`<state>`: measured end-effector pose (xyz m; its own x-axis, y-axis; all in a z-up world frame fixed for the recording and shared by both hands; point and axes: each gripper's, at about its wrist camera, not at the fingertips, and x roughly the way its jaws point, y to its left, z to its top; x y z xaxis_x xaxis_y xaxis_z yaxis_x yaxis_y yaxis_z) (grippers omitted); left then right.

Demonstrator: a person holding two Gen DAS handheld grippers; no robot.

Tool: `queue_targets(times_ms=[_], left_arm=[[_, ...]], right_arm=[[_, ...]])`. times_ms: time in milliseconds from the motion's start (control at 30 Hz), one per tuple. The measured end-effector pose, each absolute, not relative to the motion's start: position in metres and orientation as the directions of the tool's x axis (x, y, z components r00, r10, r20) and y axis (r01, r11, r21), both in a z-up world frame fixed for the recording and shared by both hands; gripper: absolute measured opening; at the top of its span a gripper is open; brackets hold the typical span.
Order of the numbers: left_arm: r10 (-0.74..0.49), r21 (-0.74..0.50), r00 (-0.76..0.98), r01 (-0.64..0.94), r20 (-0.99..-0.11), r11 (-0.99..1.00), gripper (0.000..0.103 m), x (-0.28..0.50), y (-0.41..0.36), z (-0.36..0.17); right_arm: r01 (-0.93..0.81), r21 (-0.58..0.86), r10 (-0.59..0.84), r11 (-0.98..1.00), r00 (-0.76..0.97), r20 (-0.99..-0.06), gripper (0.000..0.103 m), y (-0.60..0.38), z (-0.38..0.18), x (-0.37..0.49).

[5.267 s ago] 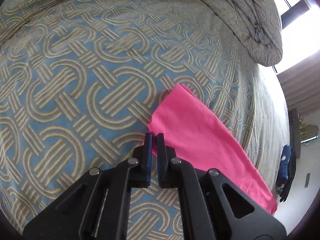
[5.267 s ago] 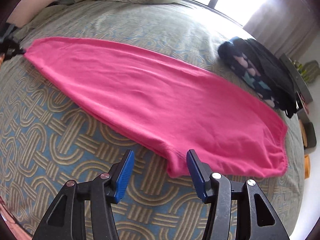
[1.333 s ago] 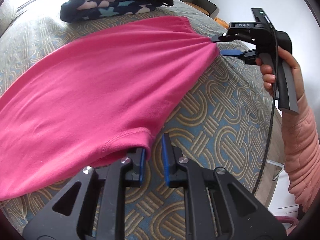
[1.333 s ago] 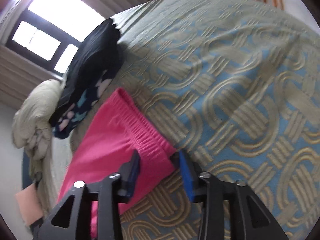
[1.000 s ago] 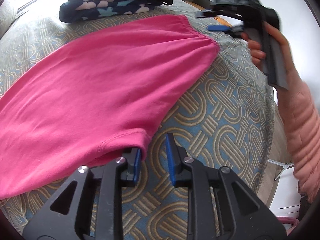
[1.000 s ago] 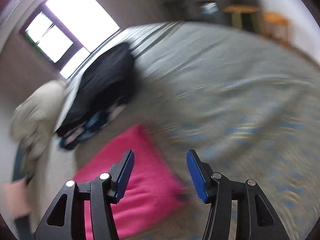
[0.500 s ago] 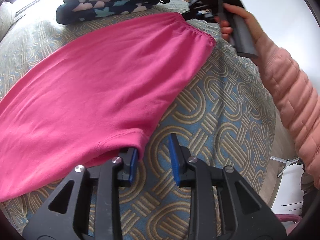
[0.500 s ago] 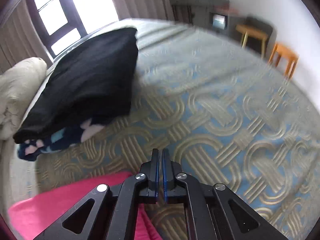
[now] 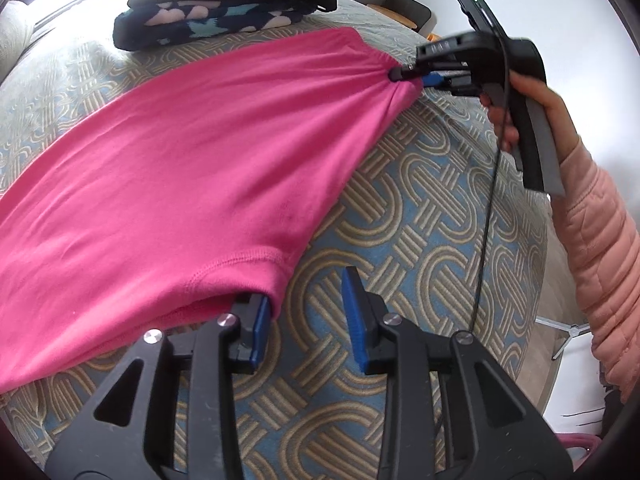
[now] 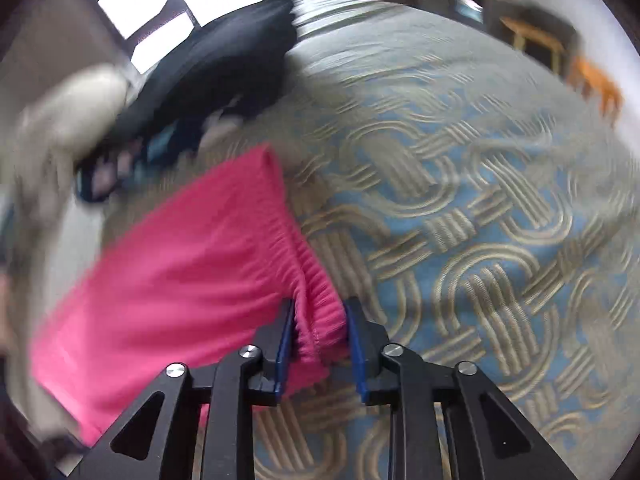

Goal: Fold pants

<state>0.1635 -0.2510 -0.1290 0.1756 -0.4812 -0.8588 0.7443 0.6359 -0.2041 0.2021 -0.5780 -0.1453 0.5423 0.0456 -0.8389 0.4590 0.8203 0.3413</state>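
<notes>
Bed (image 9: 440,208) with patterned cover; pink pants (image 9: 180,152) lie flat across it, waistband towards its near edge. Right claw (image 10: 318,320), just opened slightly, pinches the waistband corner. Left claw (image 9: 306,312), just widened, released beside the crotch seam. Step: securing grips; next, clench left, then lift together.

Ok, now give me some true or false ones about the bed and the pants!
1. The pants are pink. True.
2. The bedspread is plain white. False: it has tan loops on blue.
3. A dark folded pile lies beyond the pants. True.
4. The left tongs are squeezing the pants. False: they are open, have just been opening, and only bedspread shows between them.
5. The person's sleeve is green. False: it is peach-pink.
</notes>
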Motion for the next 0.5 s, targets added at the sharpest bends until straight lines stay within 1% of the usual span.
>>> queue_targets(times_ms=[67,100,167,200,233,300,333,367,467,500], left_arm=[[-0.477,-0.194,0.187,0.744,-0.859,0.639,0.034,0.16,-0.248,-0.126],[-0.483,-0.197,0.187,0.744,-0.856,0.639,0.035,0.16,-0.245,-0.123],[-0.499,-0.235,0.164,0.73,-0.851,0.642,0.035,0.16,-0.233,-0.118],[-0.513,-0.272,0.143,0.712,-0.846,0.648,0.035,0.161,-0.224,-0.115],[-0.525,-0.298,0.128,0.7,-0.842,0.649,0.035,0.162,-0.216,-0.114],[-0.544,-0.335,0.124,0.669,-0.83,0.663,0.035,0.162,-0.191,-0.108],[-0.548,-0.343,0.135,0.652,-0.825,0.677,0.035,0.163,-0.179,-0.106],[-0.551,-0.352,0.149,0.628,-0.821,0.694,0.036,0.164,-0.164,-0.104],[-0.536,-0.369,0.215,0.519,-0.816,0.771,0.037,0.173,-0.11,-0.101],[-0.516,-0.368,0.249,0.461,-0.82,0.807,0.037,0.178,-0.083,-0.102]], right_arm=[[0.467,0.335,0.041,0.818,0.534,-0.845,0.023,-0.576,-0.144,0.202],[0.471,0.315,0.025,0.824,0.525,-0.851,0.026,-0.574,-0.14,0.2],[0.502,0.287,-0.004,0.816,0.501,-0.865,0.043,-0.57,-0.135,0.2],[0.541,0.266,-0.04,0.798,0.487,-0.872,0.06,-0.571,-0.13,0.189],[0.568,0.251,-0.075,0.784,0.487,-0.87,0.063,-0.57,-0.123,0.179],[0.632,0.188,-0.183,0.752,0.474,-0.861,0.063,-0.568,-0.11,0.153],[0.642,0.177,-0.202,0.746,0.471,-0.858,0.064,-0.568,-0.105,0.148],[0.642,0.185,-0.2,0.744,0.479,-0.855,0.064,-0.568,-0.1,0.141],[0.584,0.282,-0.104,0.761,0.538,-0.836,0.064,-0.553,-0.085,0.131],[0.551,0.303,-0.071,0.777,0.556,-0.828,0.064,-0.543,-0.079,0.13]])
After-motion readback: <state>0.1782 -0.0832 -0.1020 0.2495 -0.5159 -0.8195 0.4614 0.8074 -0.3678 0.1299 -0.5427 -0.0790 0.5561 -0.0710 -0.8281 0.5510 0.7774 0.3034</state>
